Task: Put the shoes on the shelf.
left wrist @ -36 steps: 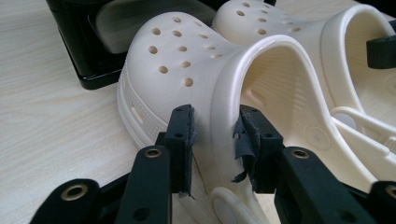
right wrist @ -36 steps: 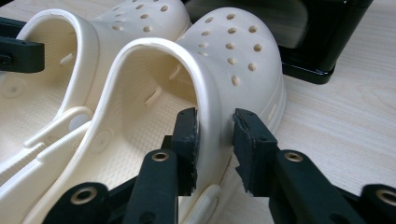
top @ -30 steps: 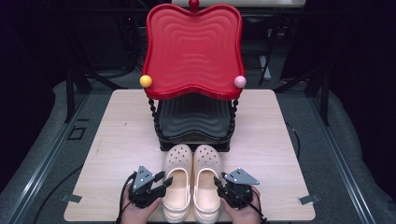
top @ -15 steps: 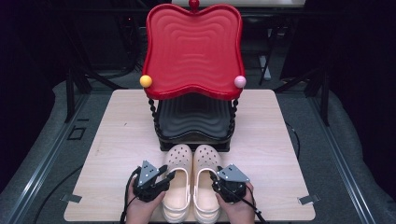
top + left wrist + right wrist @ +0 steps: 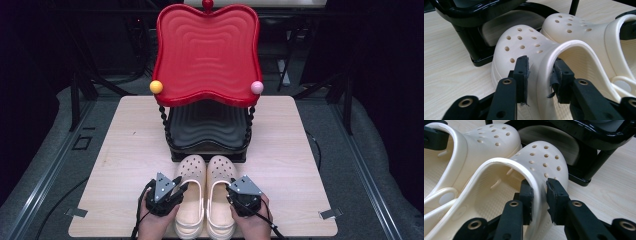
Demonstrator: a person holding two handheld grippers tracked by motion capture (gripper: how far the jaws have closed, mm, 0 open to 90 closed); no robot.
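Observation:
Two cream perforated clogs lie side by side at the table's front, toes toward the rack. My left gripper (image 5: 179,189) straddles the outer side wall of the left clog (image 5: 191,200). Its jaws have just been closing, and in the left gripper view (image 5: 540,72) one pad presses the outside of the left clog (image 5: 524,42) and the other the inside. My right gripper (image 5: 231,192) does the same on the right clog (image 5: 220,200). Its jaws have also just been closing, and in the right gripper view (image 5: 539,195) both pads pinch the wall of the right clog (image 5: 544,157).
Right behind the toes stands a two-tier rack with a black lower tray (image 5: 207,127) and a red wavy upper tray (image 5: 207,55). Yellow (image 5: 156,87) and pink (image 5: 257,87) balls cap its posts. The wooden table (image 5: 130,150) lies bare on both sides.
Both grippers have slid inward from beside the clogs onto their outer walls. Their jaws have narrowed around those walls. The clogs have not moved.

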